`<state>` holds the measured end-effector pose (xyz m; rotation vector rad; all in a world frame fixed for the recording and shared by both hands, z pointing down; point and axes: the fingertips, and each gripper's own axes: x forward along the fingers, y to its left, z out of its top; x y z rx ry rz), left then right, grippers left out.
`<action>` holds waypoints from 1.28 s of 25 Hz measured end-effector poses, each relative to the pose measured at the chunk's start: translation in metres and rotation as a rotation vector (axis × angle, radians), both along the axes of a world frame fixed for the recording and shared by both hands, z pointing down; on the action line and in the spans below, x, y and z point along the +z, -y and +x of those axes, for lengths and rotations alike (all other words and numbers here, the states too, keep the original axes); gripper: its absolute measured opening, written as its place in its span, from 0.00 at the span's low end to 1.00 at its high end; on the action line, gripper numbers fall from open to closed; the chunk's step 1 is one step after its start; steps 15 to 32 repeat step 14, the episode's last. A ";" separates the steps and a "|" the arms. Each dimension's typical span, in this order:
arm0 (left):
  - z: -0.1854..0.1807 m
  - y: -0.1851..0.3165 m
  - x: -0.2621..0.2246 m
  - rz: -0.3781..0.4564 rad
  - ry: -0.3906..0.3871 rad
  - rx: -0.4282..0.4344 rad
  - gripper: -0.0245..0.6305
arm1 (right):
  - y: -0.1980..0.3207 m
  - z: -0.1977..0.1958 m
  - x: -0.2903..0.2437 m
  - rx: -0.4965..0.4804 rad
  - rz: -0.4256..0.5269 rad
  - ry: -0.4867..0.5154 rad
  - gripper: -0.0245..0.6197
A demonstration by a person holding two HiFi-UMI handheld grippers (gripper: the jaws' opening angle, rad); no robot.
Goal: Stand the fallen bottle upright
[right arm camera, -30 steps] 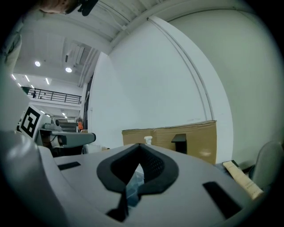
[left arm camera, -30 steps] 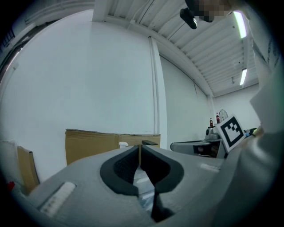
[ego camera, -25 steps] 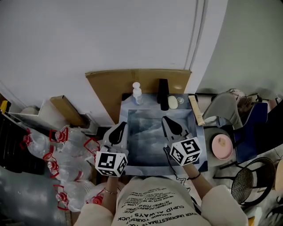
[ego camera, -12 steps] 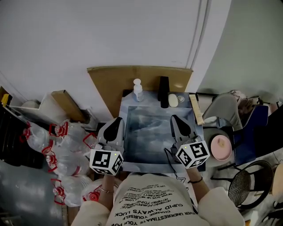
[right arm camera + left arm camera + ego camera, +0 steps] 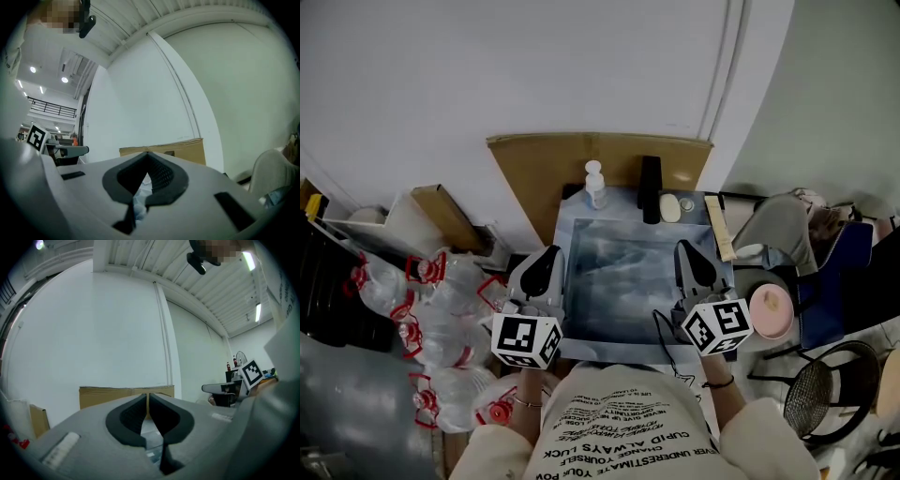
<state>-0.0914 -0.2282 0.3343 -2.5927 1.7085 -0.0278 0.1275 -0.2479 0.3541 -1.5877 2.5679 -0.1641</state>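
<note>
Head view, looking down on a small table (image 5: pixel 619 277) set against a white wall.

1. Bottle (image 5: pixel 594 186): clear, white pump head. It is at the table's far edge, left of centre, in front of the cardboard (image 5: pixel 534 173). It stands upright with its long axis vertical, pump up and base on the table. Neither gripper touches it; both are well apart from it, at the near side.
2. Black block (image 5: pixel 650 187): upright, near the bottle on its right, with a white oval (image 5: pixel 670 208) just beside it.
3. Left gripper (image 5: pixel 547 255): at the table's left edge, pointing level toward the wall. Left gripper view: jaws pressed together, nothing between them.
4. Right gripper (image 5: pixel 685 248): over the table's right part, also level. Right gripper view: jaws closed tip to tip, empty.
5. Off the table: jugs (image 5: pixel 441 319) with red caps at left, pink bowl (image 5: pixel 771 311) at right.
</note>
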 end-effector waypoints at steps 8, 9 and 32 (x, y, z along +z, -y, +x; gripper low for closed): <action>0.002 0.000 -0.001 0.004 0.018 -0.012 0.09 | -0.002 0.007 0.005 0.023 -0.010 -0.012 0.04; 0.002 0.000 -0.001 0.003 0.019 -0.013 0.09 | -0.002 0.008 0.005 0.027 -0.010 -0.012 0.04; 0.004 0.001 0.003 -0.004 0.019 -0.015 0.09 | -0.001 0.014 0.005 0.044 -0.008 -0.017 0.04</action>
